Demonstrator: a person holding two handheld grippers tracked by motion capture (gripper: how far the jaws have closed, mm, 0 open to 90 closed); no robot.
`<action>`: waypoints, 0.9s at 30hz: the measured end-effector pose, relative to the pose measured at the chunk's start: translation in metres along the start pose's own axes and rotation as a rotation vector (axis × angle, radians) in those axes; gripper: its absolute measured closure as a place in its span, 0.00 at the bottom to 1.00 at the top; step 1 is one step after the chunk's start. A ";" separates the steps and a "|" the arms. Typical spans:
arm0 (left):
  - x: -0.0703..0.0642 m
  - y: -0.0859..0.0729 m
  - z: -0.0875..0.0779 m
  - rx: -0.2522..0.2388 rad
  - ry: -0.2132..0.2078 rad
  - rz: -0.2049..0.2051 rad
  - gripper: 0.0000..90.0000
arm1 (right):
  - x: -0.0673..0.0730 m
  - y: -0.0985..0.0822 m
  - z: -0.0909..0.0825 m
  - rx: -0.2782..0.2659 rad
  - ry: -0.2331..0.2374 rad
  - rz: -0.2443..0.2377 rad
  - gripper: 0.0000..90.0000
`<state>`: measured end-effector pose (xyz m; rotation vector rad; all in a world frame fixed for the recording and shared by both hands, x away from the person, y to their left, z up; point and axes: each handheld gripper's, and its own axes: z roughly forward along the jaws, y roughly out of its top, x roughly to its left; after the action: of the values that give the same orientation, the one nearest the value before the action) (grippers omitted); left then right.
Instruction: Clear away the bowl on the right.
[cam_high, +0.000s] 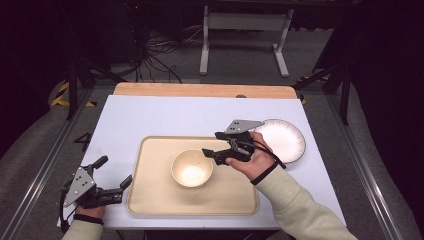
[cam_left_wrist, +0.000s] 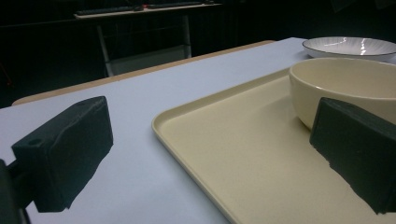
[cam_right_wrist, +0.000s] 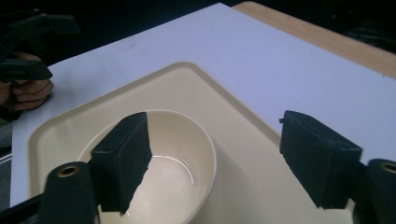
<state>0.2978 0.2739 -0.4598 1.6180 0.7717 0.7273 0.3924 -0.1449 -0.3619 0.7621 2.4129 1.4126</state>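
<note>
— How many of each thing are on the table?

— One cream tray (cam_high: 150, 200), one cream bowl (cam_high: 192, 168) standing on it a little left of the tray's middle, and one white plate (cam_high: 287, 140) on the white table (cam_high: 165, 115), just off the tray's far right corner. Two grippers, one in each hand.

— Where are the grippers, and what do they hold?

— The left gripper (cam_high: 113, 173) sits at the near left, beside the tray's left edge, jaws spread wide, one over the table and one over the tray rim, gripping nothing. The right gripper (cam_high: 212, 143) hovers just right of the bowl, jaws wide apart and empty; in the right gripper view one jaw overlaps the bowl's rim, whether touching I cannot tell.

— Anything around or in the way?

— Beyond the table's far wooden edge stand a white metal frame (cam_high: 245, 35) and tangled cables (cam_high: 160, 55) on the floor.

— What is hidden?

— The right hand (cam_high: 252, 160) covers part of the plate's near left rim; the room's sides are too dark to read.
</note>
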 end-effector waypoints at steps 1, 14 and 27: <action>0.000 0.000 0.000 -0.001 -0.001 0.000 0.00 | 0.000 0.000 -0.003 -0.022 0.001 -0.022 0.24; 0.000 0.000 0.000 0.001 -0.001 0.000 0.00 | -0.004 -0.007 -0.023 -0.123 -0.008 -0.121 0.23; 0.000 0.000 0.000 0.006 0.001 0.000 0.00 | -0.016 -0.030 -0.051 -0.191 -0.031 -0.151 0.23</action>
<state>0.2981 0.2741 -0.4596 1.6231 0.7747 0.7266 0.3729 -0.2034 -0.3631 0.5404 2.2200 1.5293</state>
